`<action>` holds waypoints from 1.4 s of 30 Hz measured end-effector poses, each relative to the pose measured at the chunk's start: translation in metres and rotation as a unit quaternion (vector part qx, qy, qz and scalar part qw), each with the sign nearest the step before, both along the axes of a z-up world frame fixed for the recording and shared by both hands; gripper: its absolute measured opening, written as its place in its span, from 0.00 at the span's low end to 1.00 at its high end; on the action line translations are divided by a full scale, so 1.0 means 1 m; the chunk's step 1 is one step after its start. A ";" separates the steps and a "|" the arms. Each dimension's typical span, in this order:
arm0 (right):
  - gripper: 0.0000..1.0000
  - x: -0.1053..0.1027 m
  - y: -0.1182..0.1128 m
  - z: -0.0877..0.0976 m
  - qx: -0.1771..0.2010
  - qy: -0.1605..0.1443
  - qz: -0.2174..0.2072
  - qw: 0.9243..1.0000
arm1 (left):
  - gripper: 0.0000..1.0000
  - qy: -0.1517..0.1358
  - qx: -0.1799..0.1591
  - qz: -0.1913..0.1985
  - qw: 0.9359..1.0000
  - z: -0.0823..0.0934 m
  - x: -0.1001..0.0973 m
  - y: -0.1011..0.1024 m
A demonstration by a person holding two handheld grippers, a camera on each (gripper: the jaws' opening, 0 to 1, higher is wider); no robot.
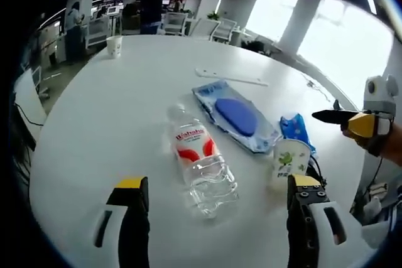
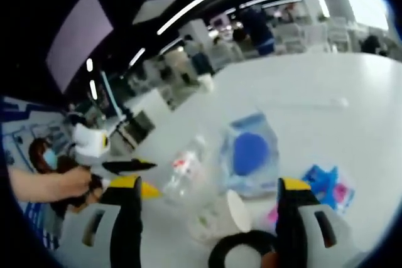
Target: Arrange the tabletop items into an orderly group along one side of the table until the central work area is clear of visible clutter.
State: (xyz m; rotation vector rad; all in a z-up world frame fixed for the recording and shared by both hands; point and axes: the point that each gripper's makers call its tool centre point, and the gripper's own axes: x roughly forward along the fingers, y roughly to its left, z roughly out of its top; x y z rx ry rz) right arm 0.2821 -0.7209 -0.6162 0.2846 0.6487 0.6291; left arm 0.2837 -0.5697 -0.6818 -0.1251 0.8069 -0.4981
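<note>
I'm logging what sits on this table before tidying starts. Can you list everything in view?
Clear plastic water bottle with red-and-white label: one, lying on its side, mid-table between the left claw's jaws.
Clear flat packet holding a blue oval pad: one, right of the bottle.
White paper cup with green print: one, upright, right of the bottle, by the packet's near end.
Small blue wrapper: one, behind that cup.
Plain white paper cup: one, upright at the far edge.
Long white flat strip: one, beyond the packet.
Round white table: one.
Left claw: black and white, yellow tips, open.
Right claw: same colours, open.
</note>
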 end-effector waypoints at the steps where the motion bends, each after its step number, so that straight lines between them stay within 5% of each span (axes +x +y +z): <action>1: 0.86 0.000 0.001 0.000 0.001 0.001 0.001 1.000 | 0.90 0.001 0.002 0.000 1.000 -0.001 0.000 0.000; 42: 0.84 0.013 0.041 -0.017 0.038 0.039 0.004 0.999 | 0.78 0.024 0.001 0.024 0.999 -0.037 0.018 -0.021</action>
